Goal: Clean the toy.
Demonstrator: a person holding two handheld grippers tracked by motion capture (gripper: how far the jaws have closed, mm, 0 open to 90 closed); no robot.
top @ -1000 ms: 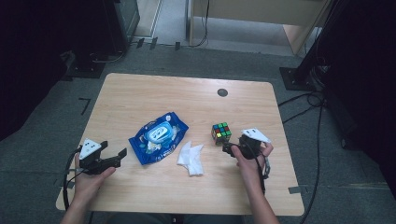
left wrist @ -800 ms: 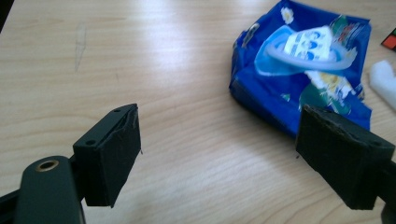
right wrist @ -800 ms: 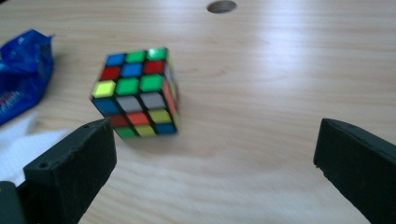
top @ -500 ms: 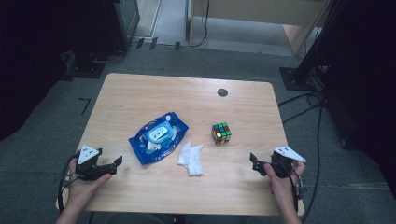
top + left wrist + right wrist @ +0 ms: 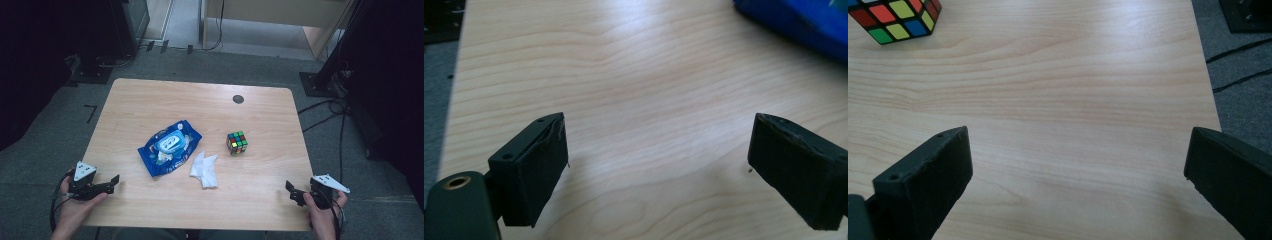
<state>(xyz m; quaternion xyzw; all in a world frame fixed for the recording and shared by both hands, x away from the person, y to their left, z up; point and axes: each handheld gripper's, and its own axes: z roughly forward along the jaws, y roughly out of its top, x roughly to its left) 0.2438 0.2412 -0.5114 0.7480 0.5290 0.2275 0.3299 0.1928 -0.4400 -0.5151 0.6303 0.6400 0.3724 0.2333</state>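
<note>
1. Multicoloured puzzle cube sits on the wooden desk, right of the middle, untouched and well apart from both grippers.
2. White crumpled tissue lies to the cube's near left, just beside it but apart.
3. Blue wet-wipe pack lies left of the cube, beyond the tissue and touching its edge.
4. A small dark round insert sits in the desk on the cube's far side.
5. The right hand-held gripper is at the near right corner, nearer the person than the cube, jaws spread over bare wood.
6. The left hand-held gripper is at the near left corner, far left of the cube; its jaws have just been opening and stand wide with nothing between them.
</note>
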